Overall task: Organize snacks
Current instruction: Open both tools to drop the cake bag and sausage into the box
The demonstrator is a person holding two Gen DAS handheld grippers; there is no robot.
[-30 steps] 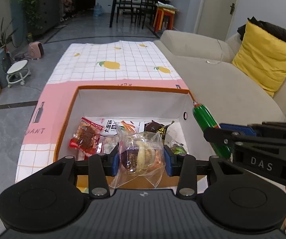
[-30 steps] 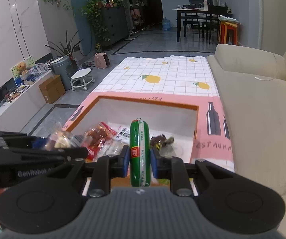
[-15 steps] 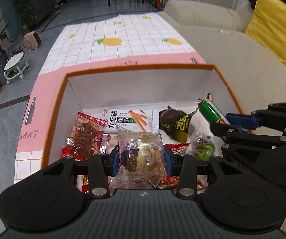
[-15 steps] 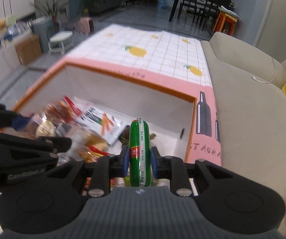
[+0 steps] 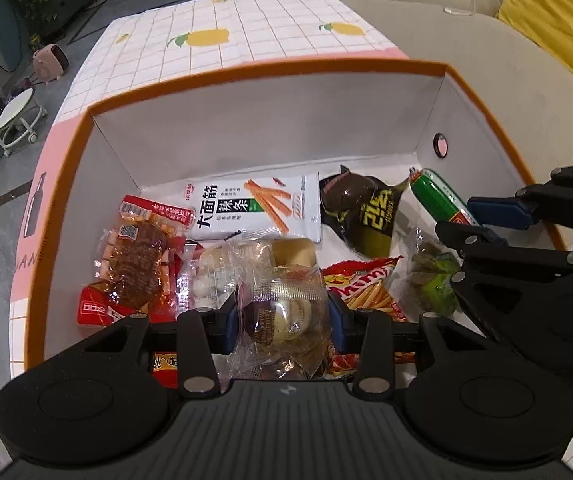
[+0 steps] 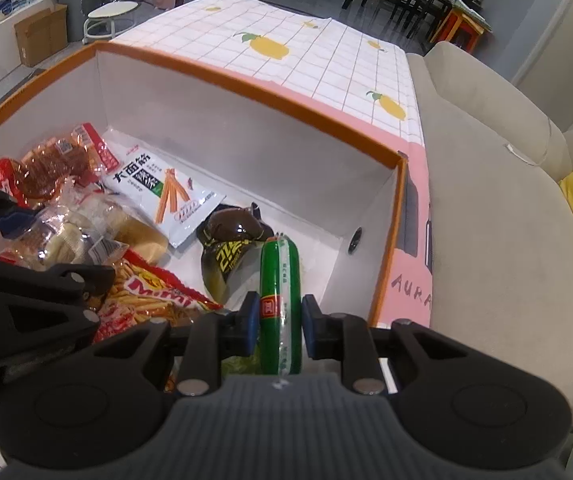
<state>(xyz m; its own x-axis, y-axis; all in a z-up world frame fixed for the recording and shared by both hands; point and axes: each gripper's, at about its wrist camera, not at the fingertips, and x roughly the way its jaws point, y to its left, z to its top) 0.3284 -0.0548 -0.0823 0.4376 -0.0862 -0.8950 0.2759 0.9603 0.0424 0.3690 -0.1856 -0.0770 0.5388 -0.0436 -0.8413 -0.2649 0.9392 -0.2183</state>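
Observation:
An open orange-rimmed box (image 5: 270,70) (image 6: 246,88) with white walls holds several snack packets. My left gripper (image 5: 282,316) is shut on a clear wrapped pastry (image 5: 282,312), low inside the box over the red fries bag (image 5: 366,284). My right gripper (image 6: 280,322) is shut on a green sausage stick (image 6: 280,280), held at the box's right side near the dark packet (image 6: 230,248). From the left wrist view that gripper (image 5: 482,216) and the green sausage stick (image 5: 438,196) show at the right. The white spicy-strip packet (image 5: 254,208) lies at the back.
The box stands on a pink and white lemon-print cloth (image 5: 246,24). A beige sofa (image 6: 486,200) with a yellow cushion (image 5: 558,12) runs along the right. On the floor at the left are a white stool (image 5: 18,116) and a cardboard carton (image 6: 42,32).
Both grippers have come down and forward into the box, each still holding its snack. The view now looks more steeply into the box.

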